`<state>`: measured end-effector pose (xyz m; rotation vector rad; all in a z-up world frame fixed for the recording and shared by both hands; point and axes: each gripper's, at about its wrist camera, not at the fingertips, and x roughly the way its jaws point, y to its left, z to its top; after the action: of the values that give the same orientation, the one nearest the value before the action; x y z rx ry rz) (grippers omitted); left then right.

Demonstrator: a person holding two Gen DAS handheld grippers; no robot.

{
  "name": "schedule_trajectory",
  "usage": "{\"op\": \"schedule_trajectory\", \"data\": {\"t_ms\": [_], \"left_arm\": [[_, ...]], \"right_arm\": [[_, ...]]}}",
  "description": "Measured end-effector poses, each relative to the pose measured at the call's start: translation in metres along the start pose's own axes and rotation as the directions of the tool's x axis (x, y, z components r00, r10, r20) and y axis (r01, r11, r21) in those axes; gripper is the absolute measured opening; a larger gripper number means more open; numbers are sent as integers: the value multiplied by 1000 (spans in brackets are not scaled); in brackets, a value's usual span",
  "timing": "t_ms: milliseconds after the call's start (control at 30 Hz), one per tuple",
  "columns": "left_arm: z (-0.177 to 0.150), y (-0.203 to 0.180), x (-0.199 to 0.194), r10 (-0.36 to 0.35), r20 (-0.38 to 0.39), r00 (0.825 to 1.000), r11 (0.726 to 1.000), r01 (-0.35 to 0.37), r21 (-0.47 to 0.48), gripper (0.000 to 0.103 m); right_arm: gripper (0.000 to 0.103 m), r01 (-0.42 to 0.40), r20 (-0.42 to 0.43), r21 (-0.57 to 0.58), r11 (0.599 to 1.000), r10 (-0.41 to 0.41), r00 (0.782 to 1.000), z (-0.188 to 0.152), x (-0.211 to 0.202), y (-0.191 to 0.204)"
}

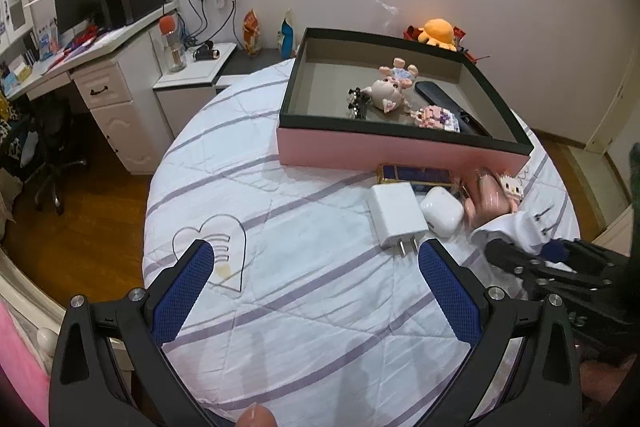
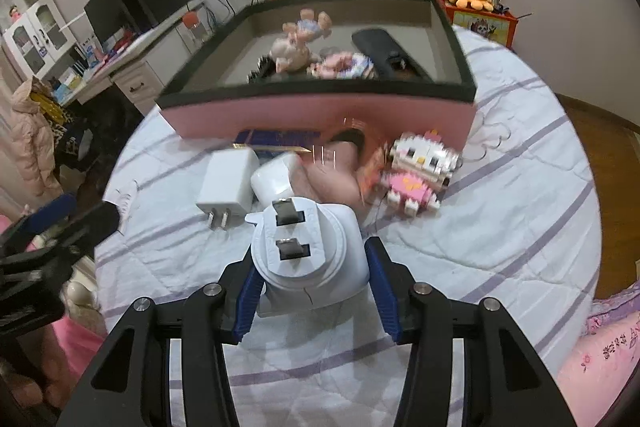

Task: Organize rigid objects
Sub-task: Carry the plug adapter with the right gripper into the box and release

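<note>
Between the right gripper (image 2: pixel 312 275) pads sits a white plug adapter (image 2: pixel 308 247), clamped by its flat sides; likely light, stiff, slick plastic; the left gripper (image 1: pixel 316 279) gapes, holding nothing.

Left gripper (image 1: pixel 316 259) sits wide open, its blue-padded fingers (image 1: pixel 182 291) spread far apart and holding nothing, hovering low over the near part of the bed and pointing toward the far edge. A fingertip of the person's hand (image 1: pixel 256 419) peeks in at the bottom of the left wrist view. Right gripper (image 2: pixel 314 267) is closed in on a white plug adapter (image 2: pixel 308 247), blue pads (image 2: pixel 382 291) pressing against both its sides, the adapter's slotted face turned up toward the camera. From the left view, the right gripper shows as black linkage at the right edge, blurred.
</note>
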<state>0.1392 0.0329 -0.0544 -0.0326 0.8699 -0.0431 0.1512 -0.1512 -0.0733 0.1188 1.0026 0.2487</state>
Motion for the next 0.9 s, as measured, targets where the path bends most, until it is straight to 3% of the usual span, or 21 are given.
{"op": "schedule_trajectory", "data": {"t_ms": [500,900], "left_arm": [[69,-9,11,-9,112,994,1000,7,13,103],[124,-18,71,-6,107,994,1000,4,19,103]], "right_arm": [[50,-34,111,-14,999,36,993,58,-29,-6],[50,37,123,-11,999,-35,992,144,19,-36]]}}
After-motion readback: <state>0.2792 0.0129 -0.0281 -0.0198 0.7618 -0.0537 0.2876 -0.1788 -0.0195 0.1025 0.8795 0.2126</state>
